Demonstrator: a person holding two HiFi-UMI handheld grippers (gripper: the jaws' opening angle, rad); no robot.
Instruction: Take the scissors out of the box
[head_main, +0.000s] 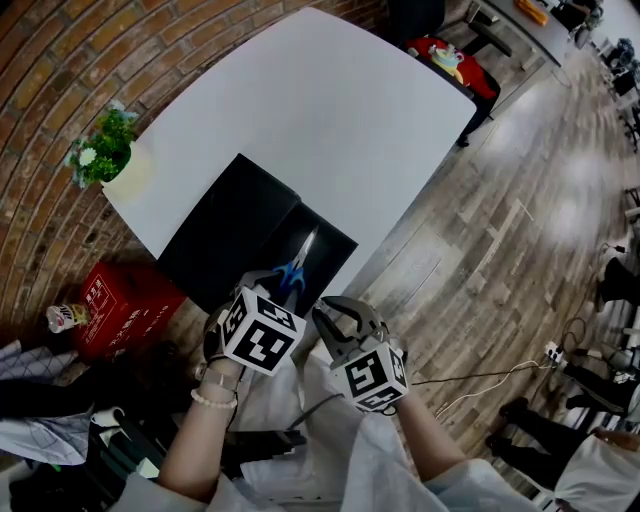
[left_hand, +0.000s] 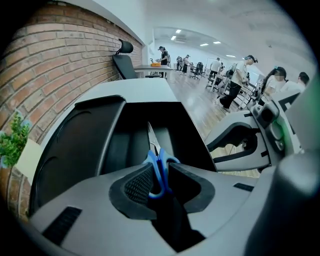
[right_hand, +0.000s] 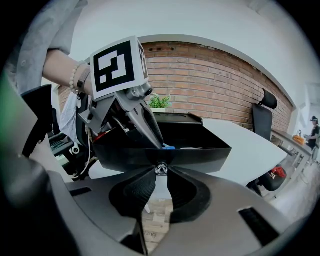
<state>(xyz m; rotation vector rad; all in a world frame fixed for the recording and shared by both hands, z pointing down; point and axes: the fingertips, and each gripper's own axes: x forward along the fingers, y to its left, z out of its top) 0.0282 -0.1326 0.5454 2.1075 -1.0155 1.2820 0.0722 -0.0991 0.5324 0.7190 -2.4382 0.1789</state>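
A black box (head_main: 330, 250) lies open at the near edge of the white table (head_main: 330, 110), its lid (head_main: 225, 225) folded back to the left. Inside lie blue-handled scissors (head_main: 296, 266), blades pointing away from me. My left gripper (head_main: 275, 284) reaches into the box and is shut on the scissors' blue handle (left_hand: 159, 170); the blades (left_hand: 151, 137) stick out beyond the jaws. My right gripper (right_hand: 160, 168) sits at the box's near wall (right_hand: 200, 150), jaws closed on a small metal clasp at its lower edge. In the head view the right gripper (head_main: 330, 312) is just right of the left.
A potted plant (head_main: 103, 150) stands at the table's left corner. A red carton (head_main: 120, 305) sits on the floor below it. A chair with a red cushion (head_main: 455, 60) is at the far side. Wooden floor and cables (head_main: 480, 380) lie to the right.
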